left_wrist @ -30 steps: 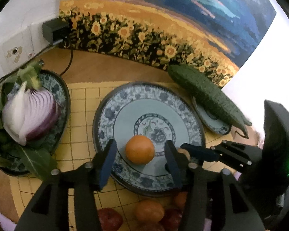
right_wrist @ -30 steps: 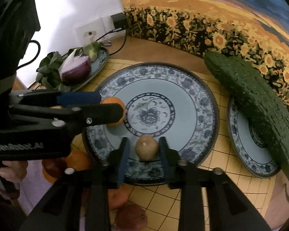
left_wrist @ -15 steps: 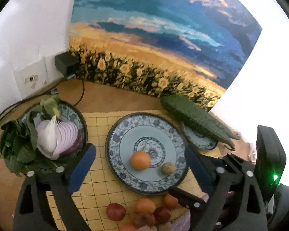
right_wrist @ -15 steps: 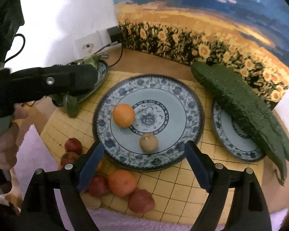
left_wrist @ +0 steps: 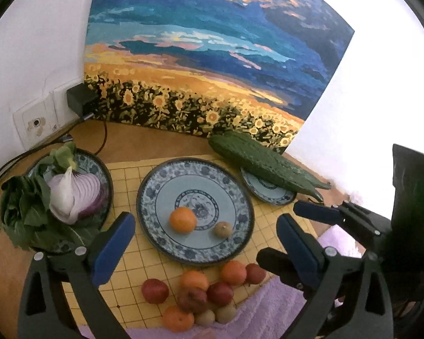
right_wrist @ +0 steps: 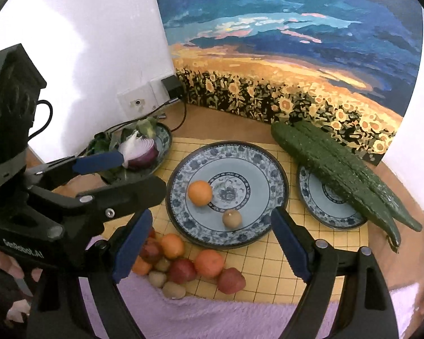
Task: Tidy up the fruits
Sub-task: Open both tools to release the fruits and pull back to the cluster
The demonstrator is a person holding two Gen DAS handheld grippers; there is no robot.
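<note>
The left gripper (left_wrist: 205, 243) hung above the near rim of the big blue-patterned plate (left_wrist: 152, 186), its blue pads spread wide with nothing between them; its jaws had just been opening. The right gripper (right_wrist: 210, 243) hovered beside it over the same plate (right_wrist: 274, 169), jaws likewise apart and empty after just opening.

On that plate lay 2 fruits: an orange (left_wrist: 183, 219) left of the centre motif and a small tan-brown fruit (left_wrist: 222, 229) just to its right, close together but not touching. From the right wrist view the orange (right_wrist: 200, 193) sat farther back and the small brown fruit (right_wrist: 232, 218) nearer the front rim.

In front of the plate, on the yellow gridded mat (left_wrist: 130, 257), a loose pile of fruits (left_wrist: 200, 291) waited: several oranges, dark red ones and a few small tan ones, bunched together at the edge of a purple fuzzy cloth (right_wrist: 212, 316).

To the left a smaller patterned dish (left_wrist: 106, 178) carried a halved red onion (left_wrist: 76, 197) and leafy greens (left_wrist: 22, 212). To the right 2 long cucumbers (right_wrist: 339, 169) lay side by side across another small plate (right_wrist: 319, 206). A sunflower-field painting (left_wrist: 212, 70) leaned against the white wall behind the wooden tabletop (left_wrist: 155, 144).
</note>
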